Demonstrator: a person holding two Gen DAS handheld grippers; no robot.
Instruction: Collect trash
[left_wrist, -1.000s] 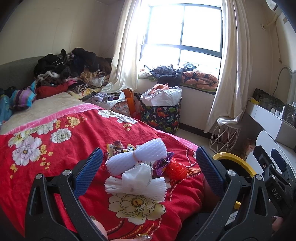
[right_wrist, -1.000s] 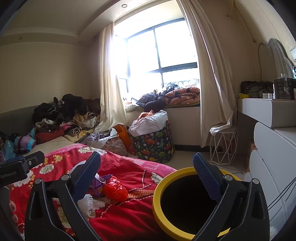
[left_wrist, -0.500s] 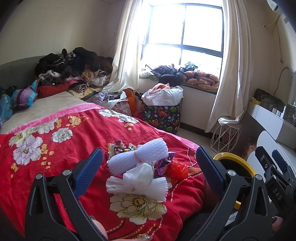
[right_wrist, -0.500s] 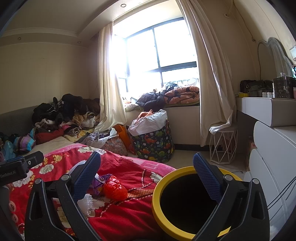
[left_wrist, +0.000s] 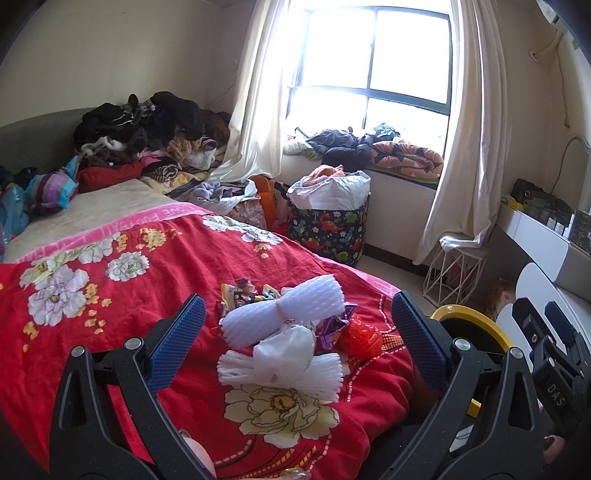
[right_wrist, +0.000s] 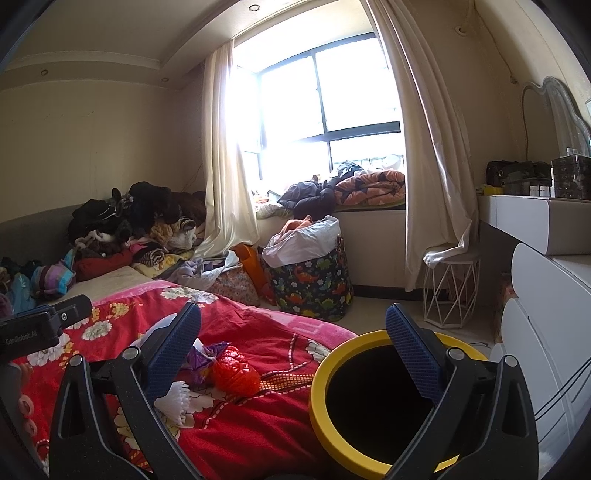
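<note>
Trash bin (right_wrist: 325, 373): one, black inside with a yellow rim, standing on the floor just beside the bed's foot corner; it is looking rigid and wide-mouthed, an easy drop target.
Bed (left_wrist: 122, 291): the red floral blanket is carrying the whole trash pile near its foot edge, toward the bin-side corner.
Foam fruit nets (left_wrist: 284, 312): two white bundles, one tied at the waist and lying above, the other (left_wrist: 328, 374) lying nearer the camera; they are looking very light, springy and crushable, so pinching at the tied middle is probably the surest hold.
Clear plastic bag (left_wrist: 286, 350): one, crumpled between the two nets; likely slippery and limp, best taken by a bunched fold.
Red mesh ball (right_wrist: 234, 371): one, sitting nearest the bin; soft and light, graspable anywhere.
Purple foil wrapper (right_wrist: 203, 360): one, touching the red ball; thin and crinkly.
Candy wrappers (left_wrist: 243, 291): a small cluster behind the nets, count unclear.
Left hand-held gripper (left_wrist: 295, 350): hovering over the pile, jaws spread wide, holding nothing.
Right hand-held gripper (right_wrist: 293, 362): jaws wide apart and empty, hanging between pile and bin.
</note>
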